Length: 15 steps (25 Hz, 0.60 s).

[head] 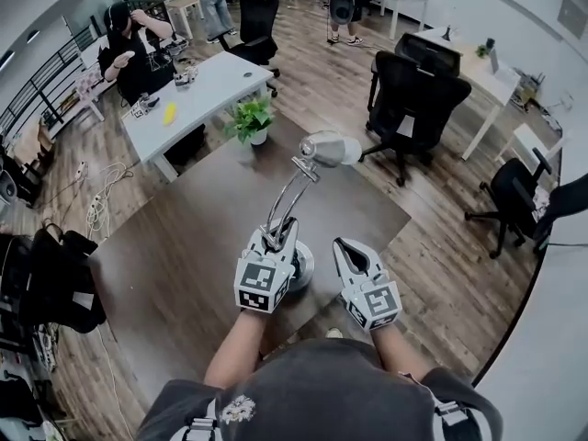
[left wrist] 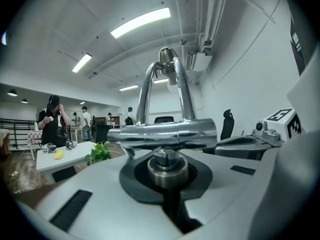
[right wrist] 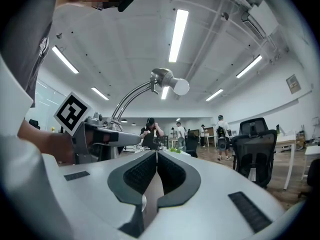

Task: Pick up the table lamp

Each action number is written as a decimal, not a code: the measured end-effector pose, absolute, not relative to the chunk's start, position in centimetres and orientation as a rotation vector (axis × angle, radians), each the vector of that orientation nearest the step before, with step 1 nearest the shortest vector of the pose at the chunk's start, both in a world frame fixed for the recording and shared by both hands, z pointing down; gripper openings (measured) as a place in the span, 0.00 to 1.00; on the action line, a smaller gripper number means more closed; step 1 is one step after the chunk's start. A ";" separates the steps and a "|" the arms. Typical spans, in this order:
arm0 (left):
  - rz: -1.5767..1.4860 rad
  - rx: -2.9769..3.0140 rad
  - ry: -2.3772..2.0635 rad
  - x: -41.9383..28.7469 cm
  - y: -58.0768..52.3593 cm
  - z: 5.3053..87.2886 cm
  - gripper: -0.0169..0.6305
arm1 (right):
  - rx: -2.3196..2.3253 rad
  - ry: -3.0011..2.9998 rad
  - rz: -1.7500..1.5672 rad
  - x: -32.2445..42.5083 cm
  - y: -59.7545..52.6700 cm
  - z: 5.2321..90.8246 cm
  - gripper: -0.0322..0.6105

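Chrome fills the view from my left gripper (left wrist: 167,181): its jaws are clamped on the short round post (left wrist: 167,165) low on the polished chrome table lamp (left wrist: 165,133), dark pads wrapped around the metal with almost no gap left. I read that low hold as deliberate. The post sits just above the round base (head: 301,266), where most of the weight should be, so the lamp ought to hang upright rather than swing. Over the post a horizontal crossbar (left wrist: 200,131) carries 2 curved tubes (left wrist: 145,91) that rise and arch away to the bulb-shaped head (head: 331,148).

My right gripper (right wrist: 156,156) sits just beside the left one and has hold of nothing: its 2 ribbed pads meet along a thin line, with only open room ahead. It runs alongside the lamp without touching it. I judge it is standing by to steady the base if the lamp tips, not sharing the load.

Seen from the head view, the lamp is over the near part of the dark brown tabletop (head: 175,246), its base directly under the left jaws. I cannot tell whether the base touches the surface. The potted green plant (head: 251,120) at the far edge and the black office chair (head: 413,99) are well apart from the head, so a lift has free room.
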<state>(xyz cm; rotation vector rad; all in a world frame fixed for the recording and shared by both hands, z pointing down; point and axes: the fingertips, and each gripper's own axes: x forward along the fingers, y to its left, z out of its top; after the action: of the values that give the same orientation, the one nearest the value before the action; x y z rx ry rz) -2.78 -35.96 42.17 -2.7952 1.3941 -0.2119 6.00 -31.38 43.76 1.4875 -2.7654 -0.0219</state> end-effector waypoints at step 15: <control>-0.182 -2.763 1.436 -4.3 -33.8 41.3 0.05 | 1.564 -2.705 -0.147 5.9 -30.0 40.9 0.09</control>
<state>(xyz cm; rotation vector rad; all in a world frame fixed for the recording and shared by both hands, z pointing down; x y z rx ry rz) -4.28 -33.82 41.27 -2.7632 1.4360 -0.1822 5.86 -29.98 40.89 1.5638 -2.7047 -0.1469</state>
